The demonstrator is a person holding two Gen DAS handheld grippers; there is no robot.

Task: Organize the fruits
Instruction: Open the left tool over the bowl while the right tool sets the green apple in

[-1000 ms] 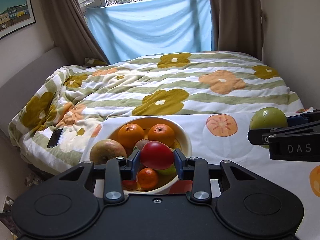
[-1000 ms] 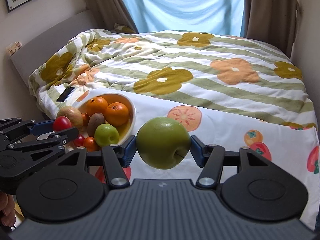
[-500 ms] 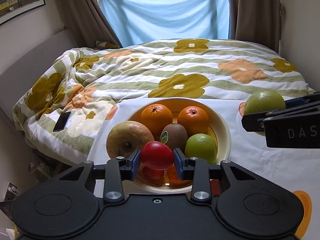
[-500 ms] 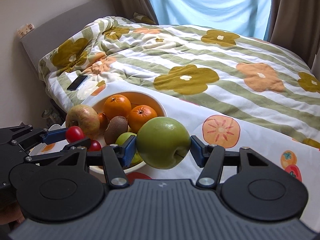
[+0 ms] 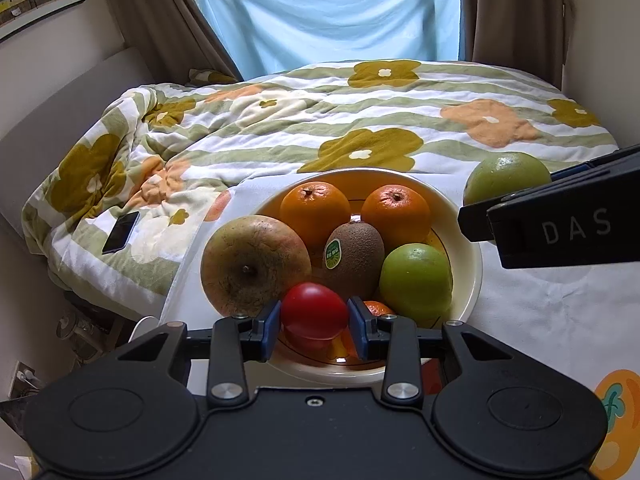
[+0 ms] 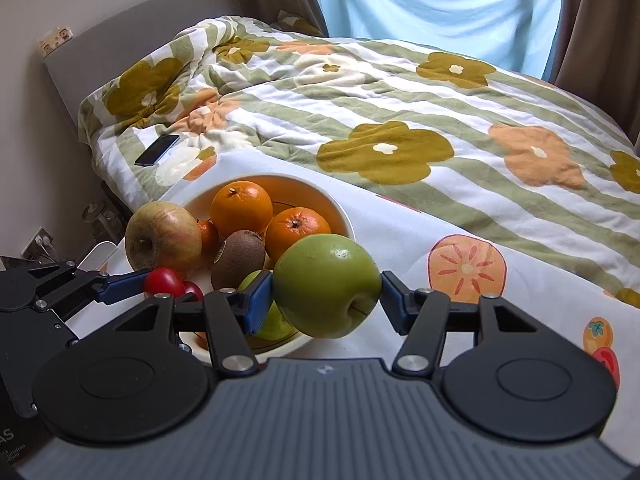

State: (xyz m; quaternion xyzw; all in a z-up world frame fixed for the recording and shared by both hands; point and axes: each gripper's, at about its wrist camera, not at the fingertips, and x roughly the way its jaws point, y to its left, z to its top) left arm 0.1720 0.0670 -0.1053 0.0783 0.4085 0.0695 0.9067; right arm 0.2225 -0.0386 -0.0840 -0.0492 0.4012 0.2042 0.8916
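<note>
A white cloth [image 6: 400, 236] with fruit pictures covers the table by a bed. Nearest, the left gripper [image 5: 314, 317] squeezes a red tomato [image 5: 314, 311] over the near edge of the bowl [image 5: 472, 256]. The right gripper [image 6: 326, 294] squeezes a big green apple [image 6: 326, 286] just right of the bowl. Inside sit a brownish apple [image 5: 254, 264], a kiwi [image 5: 354, 254], a small green apple [image 5: 416, 280] and two oranges [image 5: 314, 210]. Farther off, a phone [image 5: 121, 232] lies on the flowery blanket [image 5: 360, 120].
</note>
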